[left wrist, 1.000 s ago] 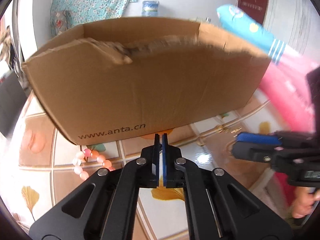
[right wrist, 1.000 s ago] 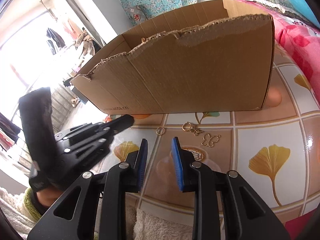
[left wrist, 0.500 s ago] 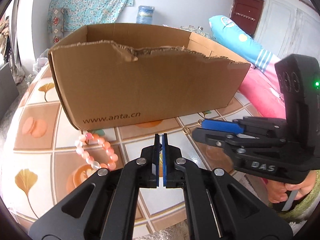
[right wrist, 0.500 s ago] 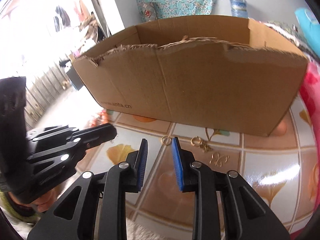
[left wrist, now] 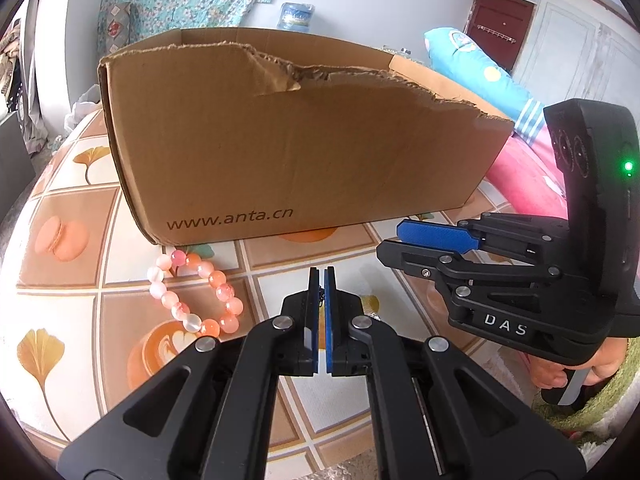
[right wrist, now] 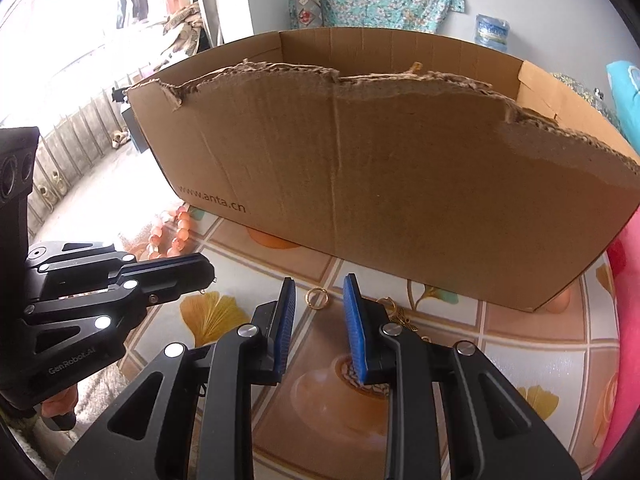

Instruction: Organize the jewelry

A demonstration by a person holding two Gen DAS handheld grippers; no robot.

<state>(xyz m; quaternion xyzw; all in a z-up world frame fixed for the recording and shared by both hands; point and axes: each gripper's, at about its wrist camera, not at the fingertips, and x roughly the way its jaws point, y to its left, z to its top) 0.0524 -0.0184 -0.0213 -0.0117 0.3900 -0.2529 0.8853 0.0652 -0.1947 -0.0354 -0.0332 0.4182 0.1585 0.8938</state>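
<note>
- In the left wrist view, the left gripper (left wrist: pixel 321 280) is held low over the tiled tablecloth (left wrist: pixel 68 280), its blue pads pressed almost together on a small dark piece of chain (left wrist: pixel 320 300) that is seen in the narrow slit between them.
- A pink and peach bead bracelet (left wrist: pixel 194 294) is laid on the tablecloth just left of the pads, close to the front of the cardboard box (left wrist: pixel 296 160).
- The box is marked "www.anta.cn" and its near wall is torn along the top edge; what lies inside is hidden.
- The right gripper (left wrist: pixel 404 236) is seen from the side at the right, near the box's front corner; its fingers are parted.
- In the right wrist view, the right gripper (right wrist: pixel 320 292) is shown with its blue pads spread apart and nothing between them.
- A gold ring (right wrist: pixel 317 298) is lying on the tablecloth (right wrist: pixel 520 332) in line with the gap between the pads, in front of the cardboard box (right wrist: pixel 380 184).
- A gold earring with a small charm (right wrist: pixel 400 314) is partly hidden behind the right pad.
- The bead bracelet (right wrist: pixel 172 236) is visible at the left, near the box's front wall, beyond the left gripper (right wrist: pixel 210 274), whose fingers are seen closed.
</note>
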